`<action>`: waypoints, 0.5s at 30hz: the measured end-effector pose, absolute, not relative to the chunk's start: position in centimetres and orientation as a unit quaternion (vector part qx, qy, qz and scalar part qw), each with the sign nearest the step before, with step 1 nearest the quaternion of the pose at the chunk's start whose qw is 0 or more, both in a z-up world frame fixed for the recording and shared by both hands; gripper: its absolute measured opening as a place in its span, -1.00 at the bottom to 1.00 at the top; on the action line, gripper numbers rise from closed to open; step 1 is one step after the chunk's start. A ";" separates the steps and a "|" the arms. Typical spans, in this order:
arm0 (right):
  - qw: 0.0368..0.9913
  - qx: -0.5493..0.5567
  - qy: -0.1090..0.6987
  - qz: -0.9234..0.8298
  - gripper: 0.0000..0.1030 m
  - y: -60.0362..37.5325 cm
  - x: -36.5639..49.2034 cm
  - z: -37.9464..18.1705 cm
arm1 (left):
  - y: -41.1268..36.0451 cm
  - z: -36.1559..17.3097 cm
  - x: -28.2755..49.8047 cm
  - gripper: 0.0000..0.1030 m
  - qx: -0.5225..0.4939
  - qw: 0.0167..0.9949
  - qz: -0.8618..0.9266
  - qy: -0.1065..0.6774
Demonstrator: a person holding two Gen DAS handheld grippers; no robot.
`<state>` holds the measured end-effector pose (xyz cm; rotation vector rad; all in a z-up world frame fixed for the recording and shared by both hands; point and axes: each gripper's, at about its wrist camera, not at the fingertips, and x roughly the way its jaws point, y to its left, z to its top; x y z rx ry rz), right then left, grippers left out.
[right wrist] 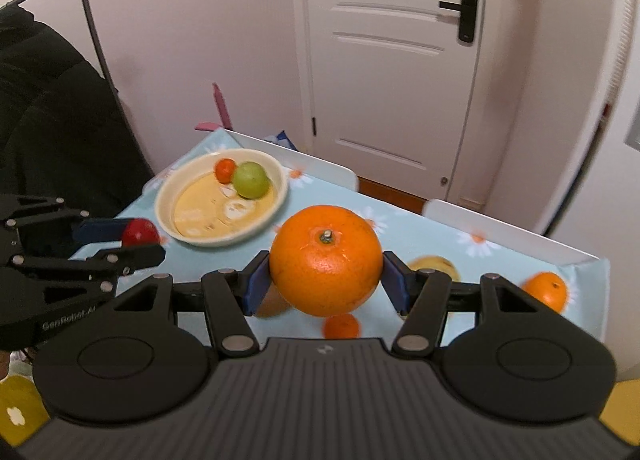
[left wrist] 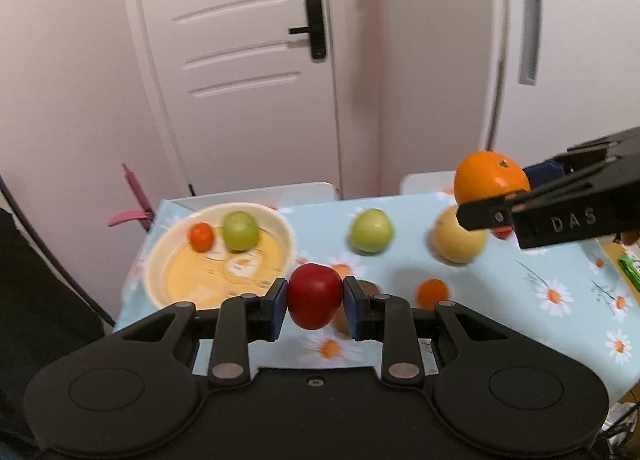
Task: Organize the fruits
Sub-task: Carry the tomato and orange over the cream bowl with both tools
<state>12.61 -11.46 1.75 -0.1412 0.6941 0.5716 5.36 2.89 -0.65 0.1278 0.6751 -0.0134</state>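
Observation:
My left gripper is shut on a red fruit and holds it above the near edge of the flowered table. Just beyond it stands a cream bowl with a green apple and a small orange inside. My right gripper is shut on a large orange, also in the air over the table. In the right wrist view the left gripper with the red fruit hangs beside the bowl.
Loose on the cloth lie a green apple, a yellow fruit, a small orange and another orange. White chair backs line the far table edge. A dark garment hangs at the left.

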 end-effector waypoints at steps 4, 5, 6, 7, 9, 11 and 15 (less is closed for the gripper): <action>0.897 -0.064 0.336 0.280 0.43 -8.4 13.2 1.8 | 6.0 0.1 6.2 -0.36 0.065 0.943 0.000 0.326; 0.897 -0.063 0.337 0.280 0.43 -7.6 13.4 1.7 | 6.7 0.2 6.5 -0.36 0.066 0.943 0.000 0.325; 0.897 -0.062 0.338 0.280 0.43 -6.8 13.6 1.6 | 7.5 0.3 6.8 -0.36 0.068 0.943 0.000 0.325; 0.896 -0.061 0.339 0.280 0.43 -6.1 13.8 1.5 | 8.2 0.4 7.1 -0.36 0.069 0.943 0.000 0.325; 0.896 -0.059 0.341 0.278 0.43 -4.8 14.4 1.2 | 9.4 0.4 7.7 -0.36 0.073 0.943 -0.001 0.325; 0.895 -0.056 0.345 0.276 0.43 -3.4 15.0 0.8 | 10.8 0.2 8.5 -0.36 0.077 0.942 -0.003 0.327; 0.895 -0.054 0.355 0.265 0.43 -0.8 16.2 -0.1 | 13.3 -0.6 10.2 -0.36 0.082 0.939 -0.008 0.333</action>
